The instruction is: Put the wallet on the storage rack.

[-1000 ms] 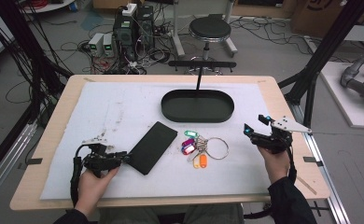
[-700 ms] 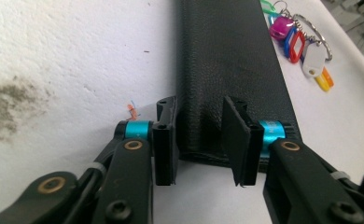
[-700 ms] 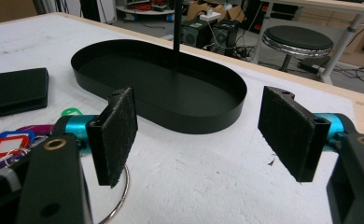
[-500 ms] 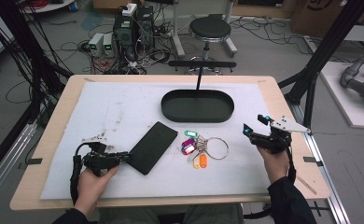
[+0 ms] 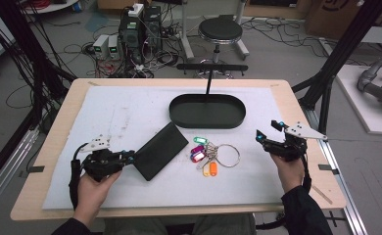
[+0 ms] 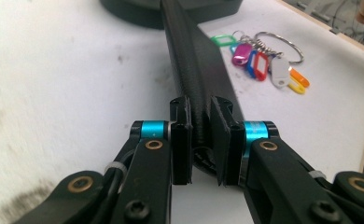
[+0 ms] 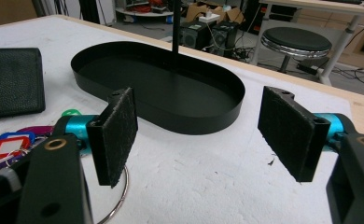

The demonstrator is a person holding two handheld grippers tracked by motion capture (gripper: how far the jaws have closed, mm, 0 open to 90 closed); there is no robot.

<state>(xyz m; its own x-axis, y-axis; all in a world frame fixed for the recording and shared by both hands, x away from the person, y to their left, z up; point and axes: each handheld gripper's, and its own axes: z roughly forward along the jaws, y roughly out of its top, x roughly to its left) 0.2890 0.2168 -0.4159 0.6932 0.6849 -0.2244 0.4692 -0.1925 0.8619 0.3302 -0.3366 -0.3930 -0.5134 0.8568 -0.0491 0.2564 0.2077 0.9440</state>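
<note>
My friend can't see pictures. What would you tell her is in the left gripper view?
The left gripper has its two black jaws closed on the near edge of a black wallet lying on a white table cover. Beyond it, to the right, lies a key ring with colourful tags, and the rim of a black oval tray shows at the top.

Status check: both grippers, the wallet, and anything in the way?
Left gripper shut on black wallet, near edge. Right gripper open, holding nothing, right of key bunch. Black oval tray beyond wallet. Keys lie beside wallet, nothing on top.
</note>
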